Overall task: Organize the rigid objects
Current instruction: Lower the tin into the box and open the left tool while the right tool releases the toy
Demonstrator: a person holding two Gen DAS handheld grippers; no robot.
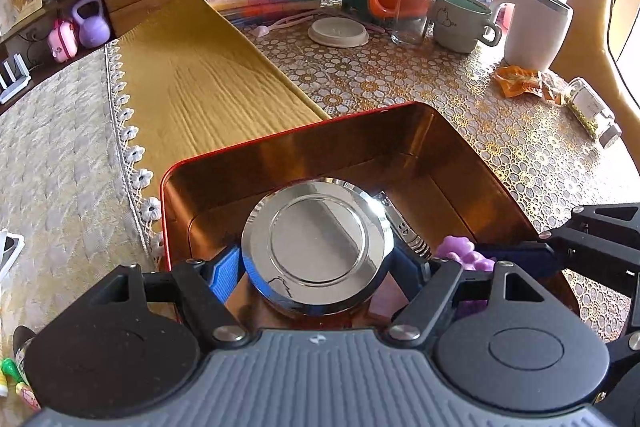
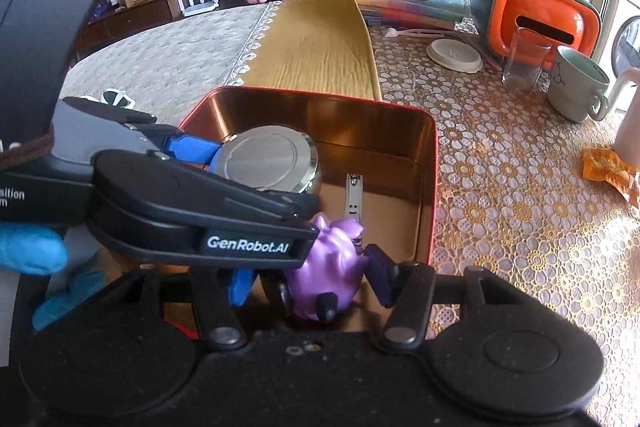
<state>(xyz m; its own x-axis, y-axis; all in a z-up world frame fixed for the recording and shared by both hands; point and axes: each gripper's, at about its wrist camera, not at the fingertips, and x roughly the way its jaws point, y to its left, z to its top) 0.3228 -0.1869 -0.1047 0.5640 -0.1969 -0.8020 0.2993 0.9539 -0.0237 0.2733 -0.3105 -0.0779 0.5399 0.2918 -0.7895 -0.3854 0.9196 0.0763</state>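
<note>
I have both grippers down in the tin point(image 2: 434, 163), each holding a piece. My left gripper point(image 1: 316, 267) has its blue pads clamped on the sides of the round steel jar point(image 1: 318, 239), lid facing up; the jar sits at the tin's near left, and I judge it to be at or just above the floor, though I cannot tell if it touches. My right gripper point(image 2: 308, 285) is closed on the purple toy point(image 2: 332, 267), pads on its left and right flanks, at the tin's near edge, just right of the jar.

The nail clipper point(image 2: 354, 193) lies flat on the tin floor just beyond the toy, its long axis running near to far. The toy is straight ahead between my right jaws, so it would drop just short of the clipper's near end. My left arm crosses in front of my right one, its outer finger just above the toy, so whichever jaws let go first have little room to back out.

The far right half of the tin floor is bare.
</note>
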